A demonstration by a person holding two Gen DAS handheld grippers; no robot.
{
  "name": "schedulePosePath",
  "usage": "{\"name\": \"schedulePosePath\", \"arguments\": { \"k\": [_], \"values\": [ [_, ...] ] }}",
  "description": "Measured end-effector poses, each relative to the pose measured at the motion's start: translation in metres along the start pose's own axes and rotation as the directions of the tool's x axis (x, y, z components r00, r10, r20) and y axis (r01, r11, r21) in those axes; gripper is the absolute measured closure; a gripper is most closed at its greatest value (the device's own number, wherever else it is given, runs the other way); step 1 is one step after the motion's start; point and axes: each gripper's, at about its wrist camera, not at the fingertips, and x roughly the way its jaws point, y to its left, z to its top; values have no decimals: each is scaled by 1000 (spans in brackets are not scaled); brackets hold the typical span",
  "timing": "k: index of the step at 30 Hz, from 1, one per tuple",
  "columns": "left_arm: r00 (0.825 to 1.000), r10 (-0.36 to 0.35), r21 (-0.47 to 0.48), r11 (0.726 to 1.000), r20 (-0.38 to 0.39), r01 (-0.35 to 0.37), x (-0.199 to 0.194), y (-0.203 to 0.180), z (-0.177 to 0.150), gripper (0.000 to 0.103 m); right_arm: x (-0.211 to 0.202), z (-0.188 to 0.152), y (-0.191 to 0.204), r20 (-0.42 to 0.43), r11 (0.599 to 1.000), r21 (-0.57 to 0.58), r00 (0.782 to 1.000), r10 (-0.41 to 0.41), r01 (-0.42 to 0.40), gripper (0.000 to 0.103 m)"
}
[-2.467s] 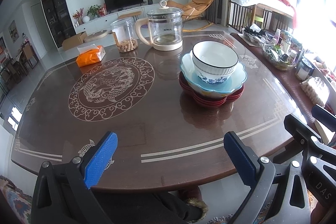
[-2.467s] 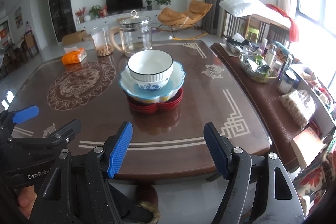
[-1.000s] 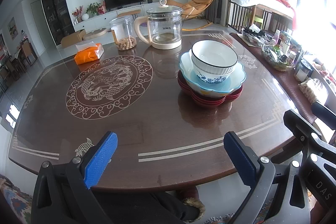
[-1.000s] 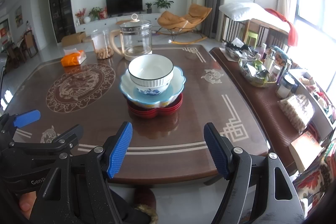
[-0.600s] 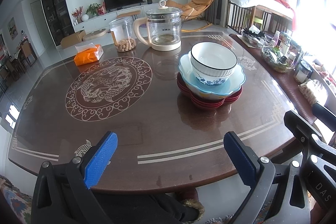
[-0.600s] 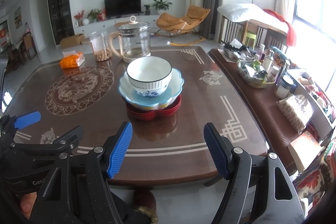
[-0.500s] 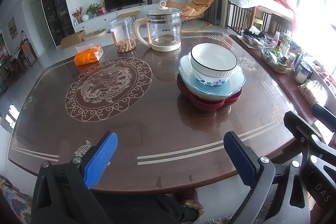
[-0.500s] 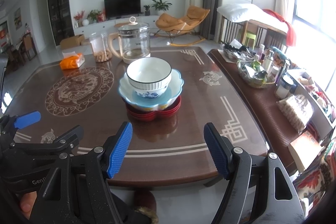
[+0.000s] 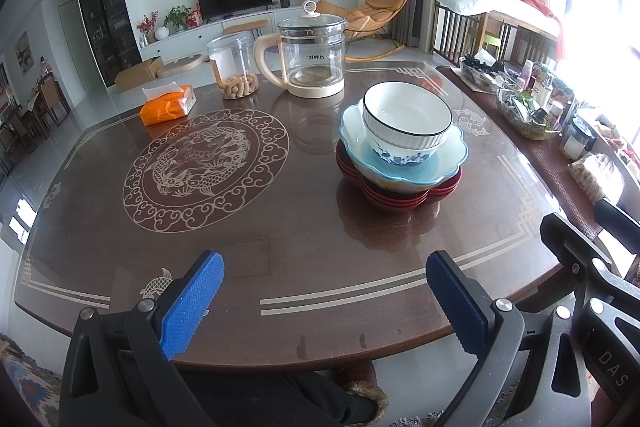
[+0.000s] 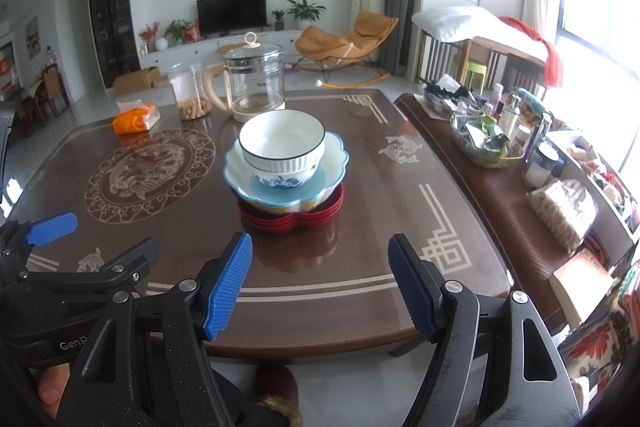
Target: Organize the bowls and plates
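Observation:
A white bowl with a dark rim (image 9: 407, 118) (image 10: 282, 139) sits in a scalloped light-blue bowl (image 9: 448, 155) (image 10: 336, 159), which rests on several stacked red plates (image 9: 400, 197) (image 10: 292, 217) on the dark wooden table (image 9: 280, 195) (image 10: 400, 187). My left gripper (image 9: 324, 291) is open and empty above the table's near edge, left of the stack. My right gripper (image 10: 320, 279) is open and empty, near the front edge and straight in front of the stack. Each gripper shows at the edge of the other's view.
A glass kettle (image 9: 312, 55) (image 10: 254, 83), a clear jar of nuts (image 9: 234, 67) (image 10: 190, 91) and an orange tissue pack (image 9: 168, 105) (image 10: 134, 119) stand at the far side. A side bench (image 9: 568, 167) (image 10: 500, 195) with baskets of bottles runs along the right.
Both grippers have drawn back slightly toward the near edge and stayed open. The stack of bowls and plates has not moved.

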Motion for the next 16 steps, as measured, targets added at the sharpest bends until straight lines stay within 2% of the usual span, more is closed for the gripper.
{"name": "schedulePosePath", "arguments": {
  "k": [16],
  "values": [
    [1000,-5,-4,1000,2,5,4,1,0,2,2,-1,-2,0,1000,6,1000,-1,1,29]
  ]
}}
